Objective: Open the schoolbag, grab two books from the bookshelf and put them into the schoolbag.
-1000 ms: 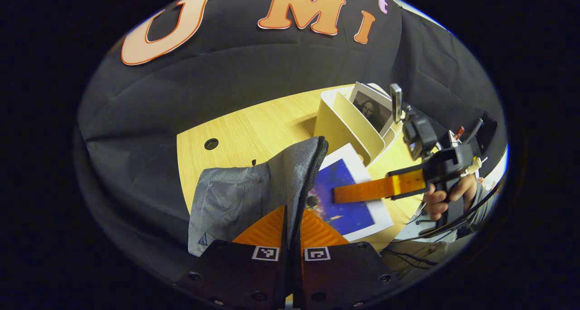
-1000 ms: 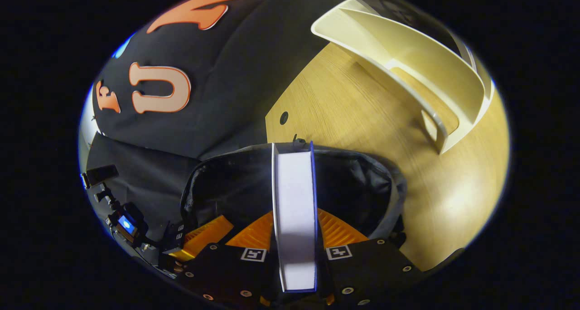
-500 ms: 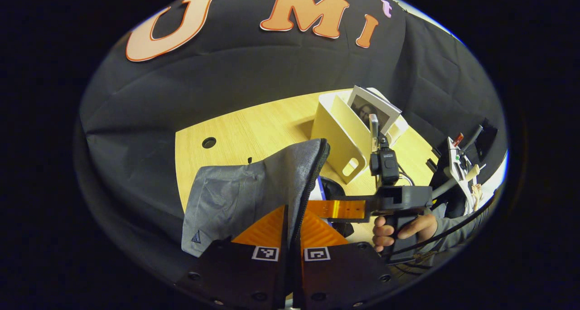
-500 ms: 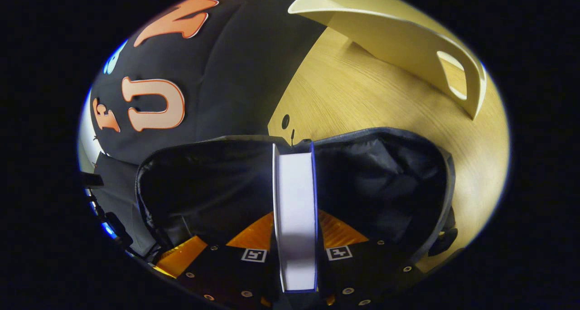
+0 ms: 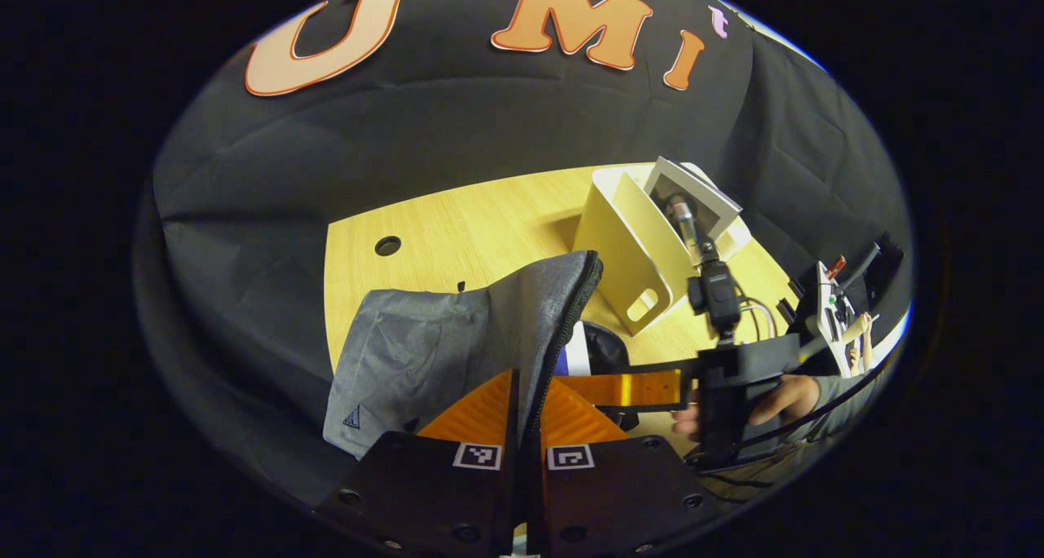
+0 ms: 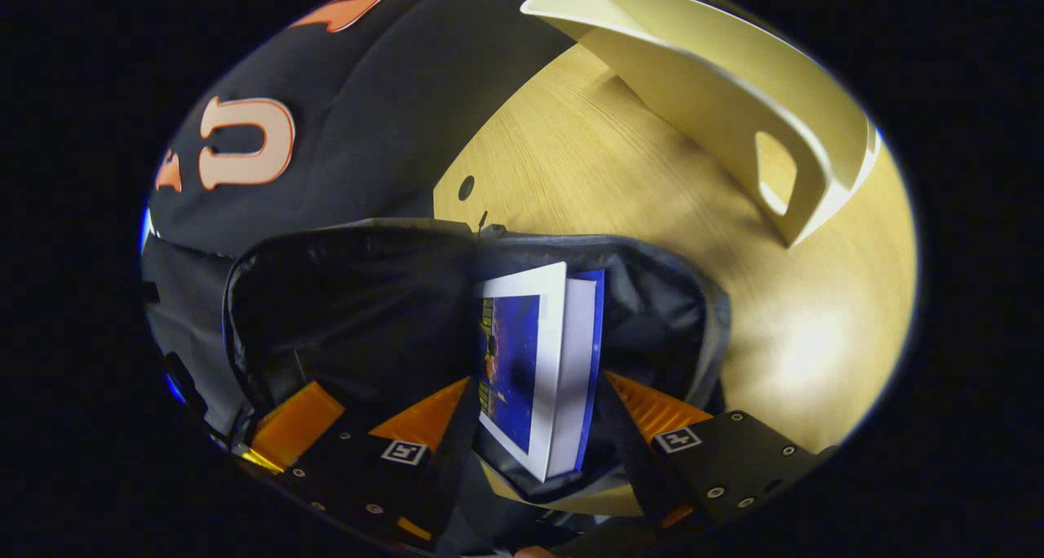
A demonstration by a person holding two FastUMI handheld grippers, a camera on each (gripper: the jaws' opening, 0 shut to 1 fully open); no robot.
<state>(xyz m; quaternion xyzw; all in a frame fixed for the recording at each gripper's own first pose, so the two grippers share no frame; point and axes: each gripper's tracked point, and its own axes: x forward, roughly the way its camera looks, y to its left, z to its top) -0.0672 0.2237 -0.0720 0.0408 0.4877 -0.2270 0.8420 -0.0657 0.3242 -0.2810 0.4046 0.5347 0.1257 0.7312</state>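
Jaws wide around book [image 6: 538, 370] inside schoolbag [image 6: 342, 297]

I find no readable text on any object. The grey fabric schoolbag [image 5: 424, 362] carries a small dark triangular emblem near its lower corner, too small to read. My black gripper bodies bear square black-and-white fiducial markers [image 5: 477, 456], patterns only. The blue, white-bordered book [image 6: 530, 370] has yellow marks on its cover, illegible.
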